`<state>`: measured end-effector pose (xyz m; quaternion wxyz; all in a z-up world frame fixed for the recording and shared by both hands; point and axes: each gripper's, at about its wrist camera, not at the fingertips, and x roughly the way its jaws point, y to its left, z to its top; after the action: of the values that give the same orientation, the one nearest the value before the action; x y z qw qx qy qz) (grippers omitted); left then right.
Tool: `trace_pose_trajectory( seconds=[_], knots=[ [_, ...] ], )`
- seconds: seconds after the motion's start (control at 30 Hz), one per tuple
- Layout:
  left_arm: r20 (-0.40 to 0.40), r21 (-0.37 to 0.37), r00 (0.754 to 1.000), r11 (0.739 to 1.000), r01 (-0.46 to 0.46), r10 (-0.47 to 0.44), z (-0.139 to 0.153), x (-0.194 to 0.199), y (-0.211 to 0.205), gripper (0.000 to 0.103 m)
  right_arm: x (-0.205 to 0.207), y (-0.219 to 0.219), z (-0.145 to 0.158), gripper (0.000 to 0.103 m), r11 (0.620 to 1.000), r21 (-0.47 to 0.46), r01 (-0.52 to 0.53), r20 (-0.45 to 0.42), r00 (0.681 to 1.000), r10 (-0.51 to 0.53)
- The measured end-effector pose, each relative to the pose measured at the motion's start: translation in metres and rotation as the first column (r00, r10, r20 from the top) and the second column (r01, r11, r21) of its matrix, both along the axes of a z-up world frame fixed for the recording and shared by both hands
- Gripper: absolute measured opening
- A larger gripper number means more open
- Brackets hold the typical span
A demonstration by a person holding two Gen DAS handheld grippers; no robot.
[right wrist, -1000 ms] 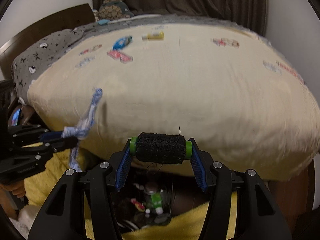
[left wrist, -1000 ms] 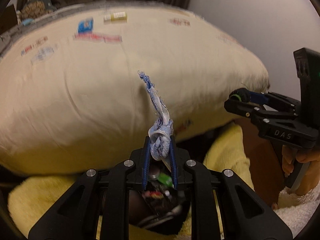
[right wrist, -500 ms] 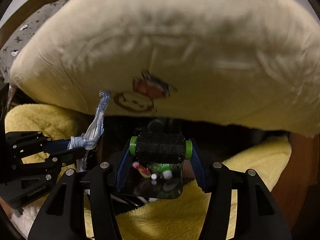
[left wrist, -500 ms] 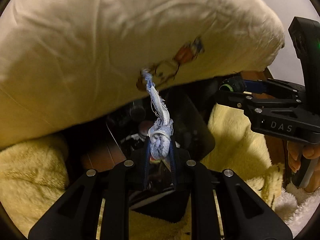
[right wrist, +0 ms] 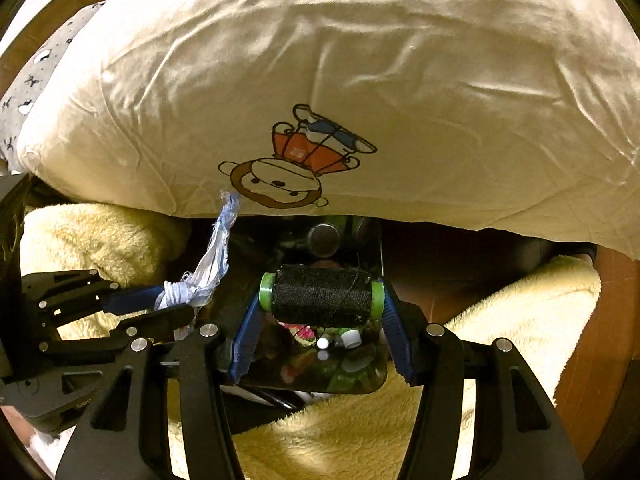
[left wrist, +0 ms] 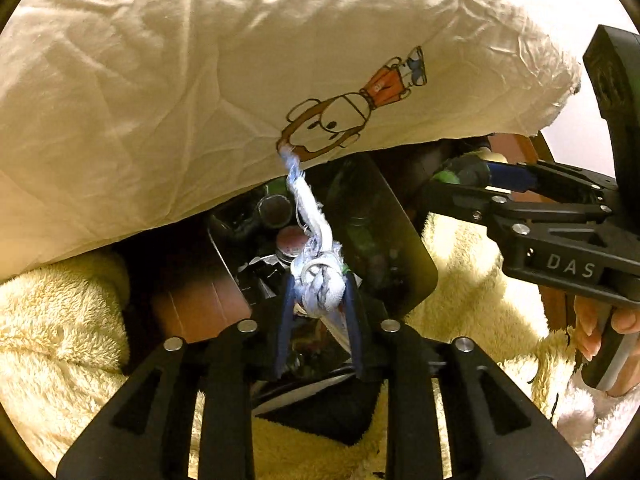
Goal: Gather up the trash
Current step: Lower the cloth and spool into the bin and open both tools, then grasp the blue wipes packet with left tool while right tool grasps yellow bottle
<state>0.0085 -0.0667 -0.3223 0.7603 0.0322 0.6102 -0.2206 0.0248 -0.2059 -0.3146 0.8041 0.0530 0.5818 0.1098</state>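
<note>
Pinching a knotted scrap of blue-white cloth (left wrist: 320,290), the left gripper (left wrist: 318,300) has its fingers narrow, the jaws having just been easing apart with the knot still between the pads; its frayed tail stands up toward the frame's centre. At the centre of the right wrist view, the right gripper (right wrist: 322,300) spans a spool of black thread (right wrist: 322,295) by its green ends, jaws likewise just widening around it. Both point steeply down over a dark bin (right wrist: 360,376) already holding bright litter, so letting go here would likely drop both pieces in. Yellow fleece blanket (right wrist: 360,432) surrounds the bin; a cream cartoon-print pillow (right wrist: 360,80) fills the upper frame.
</note>
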Motion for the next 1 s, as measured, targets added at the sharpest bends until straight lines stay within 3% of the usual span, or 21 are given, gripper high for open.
trace_pose_trajectory(
  seconds=[0.03, 0.17, 0.23, 0.33, 0.43, 0.63, 1.0],
  knots=[
    [0.003, -0.001, 1.0, 1.0, -0.007, 0.007, 0.002, 0.001, 0.002, 0.028, 0.001, 0.0, 0.002, 0.067, 1.0, 0.001, 0.005, 0.007, 1.0, -0.005],
    [0.036, 0.004, 0.999, 1.0, -0.026, 0.026, 0.012, 0.001, 0.007, 0.042, 0.003, -0.007, 0.013, 0.072, 1.0, -0.001, 0.027, 0.038, 0.999, -0.027],
    [0.061, 0.009, 0.998, 0.999, -0.034, 0.034, 0.019, 0.002, 0.011, 0.055, 0.004, -0.011, 0.02, 0.075, 0.999, -0.004, 0.044, 0.058, 0.997, -0.043],
    [0.103, 0.006, 0.994, 0.999, -0.04, 0.039, 0.033, 0.004, 0.015, 0.062, 0.005, -0.015, 0.029, 0.077, 0.998, -0.005, 0.062, 0.083, 0.995, -0.061],
    [0.144, -0.009, 0.988, 0.998, -0.055, 0.055, 0.051, 0.006, 0.021, 0.066, 0.005, -0.021, 0.039, 0.083, 0.997, 0.002, 0.079, 0.114, 0.99, -0.079],
    [0.218, -0.039, 0.972, 0.996, -0.084, 0.091, 0.085, 0.009, 0.037, 0.069, 0.005, -0.025, 0.065, 0.084, 0.996, 0.01, 0.086, 0.175, 0.981, -0.086],
    [0.384, -0.054, 0.905, 0.983, -0.178, 0.185, 0.151, 0.03, 0.073, 0.075, 0.029, -0.018, 0.118, 0.086, 0.993, -0.053, 0.106, 0.306, 0.948, -0.085]
  ],
)
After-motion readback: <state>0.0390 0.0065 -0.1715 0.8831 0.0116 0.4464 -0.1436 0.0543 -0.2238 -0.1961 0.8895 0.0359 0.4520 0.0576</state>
